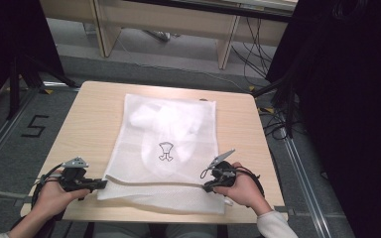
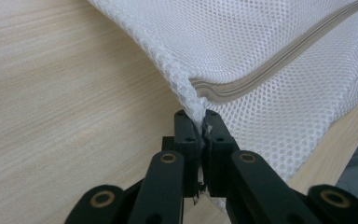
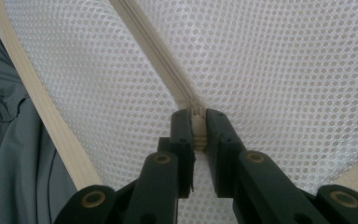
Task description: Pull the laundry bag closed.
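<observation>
A white mesh laundry bag lies flat on the wooden table, with white cloth inside and a small black garment symbol on it. Its beige zipper runs along the near edge. My left gripper is shut on the bag's near left corner, just where the zipper ends. My right gripper is shut on the zipper pull at the right end of the zipper. A hand holds each gripper at the table's near edge.
The table's near edge runs just behind the bag. Grey floor with a taped "5" lies to the left. Dark drapes and cables stand at the right, and wooden furniture stands beyond the table.
</observation>
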Available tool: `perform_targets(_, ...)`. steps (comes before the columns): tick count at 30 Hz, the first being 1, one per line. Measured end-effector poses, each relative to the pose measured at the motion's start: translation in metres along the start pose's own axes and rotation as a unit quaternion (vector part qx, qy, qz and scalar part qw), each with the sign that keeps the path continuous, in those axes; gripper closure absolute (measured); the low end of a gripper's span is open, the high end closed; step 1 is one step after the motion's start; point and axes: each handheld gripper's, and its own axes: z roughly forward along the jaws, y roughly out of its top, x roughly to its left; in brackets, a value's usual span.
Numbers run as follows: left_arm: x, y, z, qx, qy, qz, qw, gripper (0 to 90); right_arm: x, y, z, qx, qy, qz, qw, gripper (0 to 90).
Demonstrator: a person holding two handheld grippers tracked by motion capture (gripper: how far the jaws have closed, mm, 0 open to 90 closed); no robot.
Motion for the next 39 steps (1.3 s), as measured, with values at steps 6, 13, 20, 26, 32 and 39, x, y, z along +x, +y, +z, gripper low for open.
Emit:
perform_targets(6, 0.000, 0.000, 0.000, -0.001, 0.001, 0.000, 1.0000, 85.7, -0.002, -0.003, -0.001, -0.001, -0.005, 0.005, 1.0000, 82.6)
perform_targets(13, 0.000, 0.000, 0.001, -0.002, -0.002, -0.003, 1.0000, 85.7, -0.001, -0.004, -0.003, 0.004, -0.006, 0.016, 0.9998, 82.6)
perform_targets(20, 0.000, -0.001, 0.001, -0.010, 0.002, -0.002, 0.9999, 85.7, -0.005, -0.010, -0.004, 0.007, -0.014, 0.018, 0.9997, 82.6)
perform_targets(26, 0.000, 0.000, 0.001, -0.001, 0.000, -0.003, 1.0000, 85.7, -0.005, -0.013, -0.006, 0.006, -0.015, 0.021, 0.9996, 82.6)
perform_targets(32, 0.000, 0.000, 0.000, 0.001, 0.001, -0.001, 1.0000, 85.7, -0.006, -0.014, -0.006, 0.008, -0.014, 0.020, 0.9997, 82.7)
perform_targets(39, 0.000, 0.000, 0.000, 0.002, 0.000, 0.000, 1.0000, 85.7, -0.006, -0.018, -0.008, 0.009, -0.017, 0.030, 0.9994, 82.7)
